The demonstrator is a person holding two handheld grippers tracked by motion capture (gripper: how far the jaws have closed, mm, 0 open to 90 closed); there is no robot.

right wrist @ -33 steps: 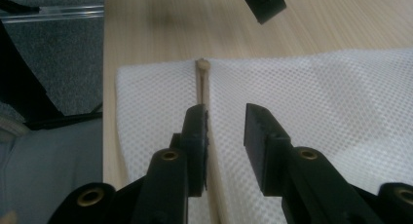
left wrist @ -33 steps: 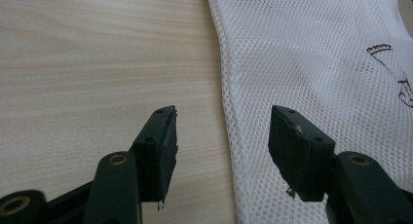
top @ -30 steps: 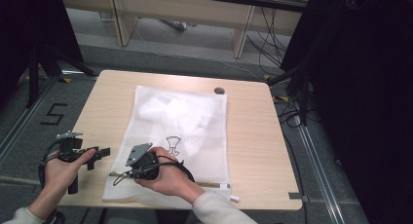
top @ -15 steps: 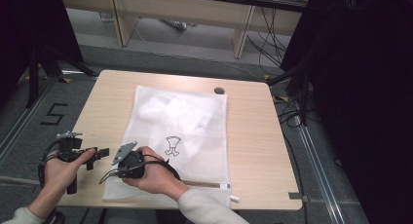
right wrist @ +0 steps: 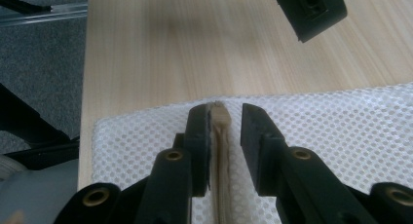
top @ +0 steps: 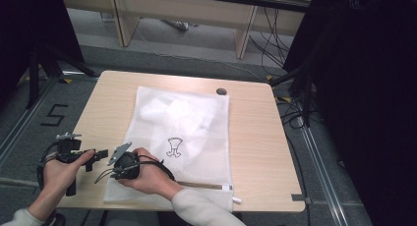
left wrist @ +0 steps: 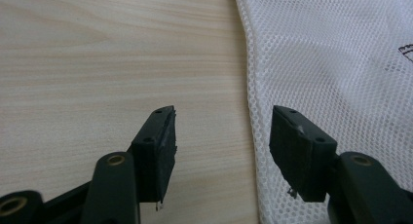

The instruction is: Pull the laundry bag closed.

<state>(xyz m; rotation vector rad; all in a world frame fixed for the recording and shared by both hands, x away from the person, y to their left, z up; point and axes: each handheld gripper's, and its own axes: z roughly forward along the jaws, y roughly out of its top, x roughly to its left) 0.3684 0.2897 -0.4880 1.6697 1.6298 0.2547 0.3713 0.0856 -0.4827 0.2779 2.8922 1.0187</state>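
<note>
Your right gripper [right wrist: 225,118] sits low over the near-left corner of the mesh bag [top: 183,137], jaws narrowed around the tan zipper [right wrist: 221,151] that runs along the bag's near edge. They have just been closing, and the zipper's end stands between them: the left pad lies against it, the right pad shows a thin gap, so the grip looks not yet made. The bag lies flat on the table [top: 255,137], white cloth bunched inside its far half, a small black drawing printed near its middle.

Your left gripper [left wrist: 221,136] hovers just off the bag's left edge, jaws wide and empty, one pad over bare wood and the other over mesh.

To do this step well, finish the squeeze squarely on the zipper's end, taking the tab or slider rather than loose mesh, which would likely bunch and slip. Keep the jaws lined up with the zipper's run, as they are now. Before you pull, it would help to bring the left gripper onto the bag's corner and pin or pinch the fabric there, so the bag stays put and the zipper runs instead of dragging the whole bag across the table.
</note>
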